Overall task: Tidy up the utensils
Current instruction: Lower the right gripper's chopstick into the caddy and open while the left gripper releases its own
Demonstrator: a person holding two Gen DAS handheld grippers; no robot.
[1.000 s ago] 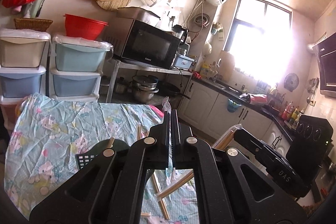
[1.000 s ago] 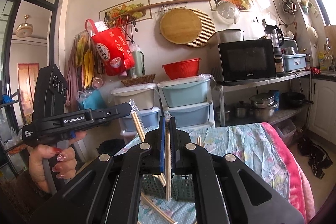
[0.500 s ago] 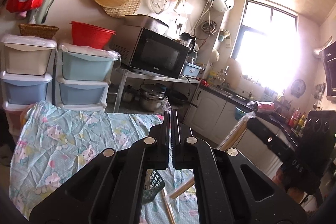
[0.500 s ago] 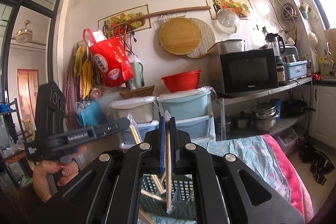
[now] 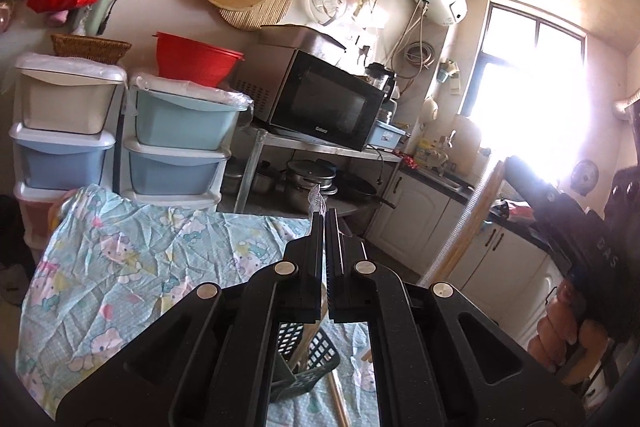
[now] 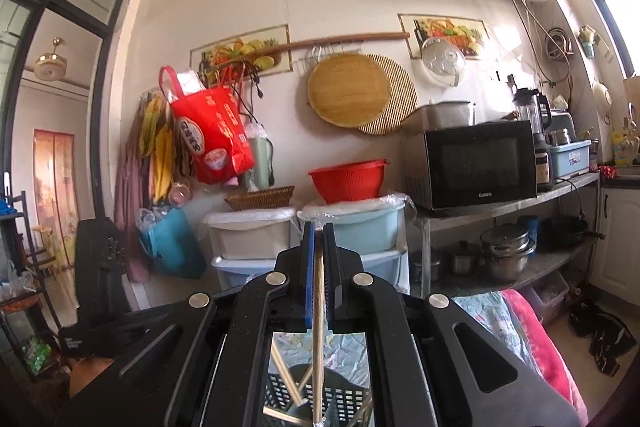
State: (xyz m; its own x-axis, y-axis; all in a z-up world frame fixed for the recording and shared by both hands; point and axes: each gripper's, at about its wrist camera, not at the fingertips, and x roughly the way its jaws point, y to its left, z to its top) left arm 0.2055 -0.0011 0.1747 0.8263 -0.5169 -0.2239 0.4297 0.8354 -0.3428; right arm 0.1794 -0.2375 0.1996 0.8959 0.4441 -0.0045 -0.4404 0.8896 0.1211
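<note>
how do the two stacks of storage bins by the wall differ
The left stack has a white top bin carrying a wicker basket; the right stack has a pale blue top bin carrying a red bowl. Both have plastic sheeting over the top bin and bluish bins below.

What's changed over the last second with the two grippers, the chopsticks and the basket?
Both grippers have tilted upward, so less of the tablecloth shows. The right gripper has carried its wrapped chopstick over the dark basket, tip now at its mouth. Unchanged: the left gripper stays shut on its wrapped chopstick; neither has let go.
</note>
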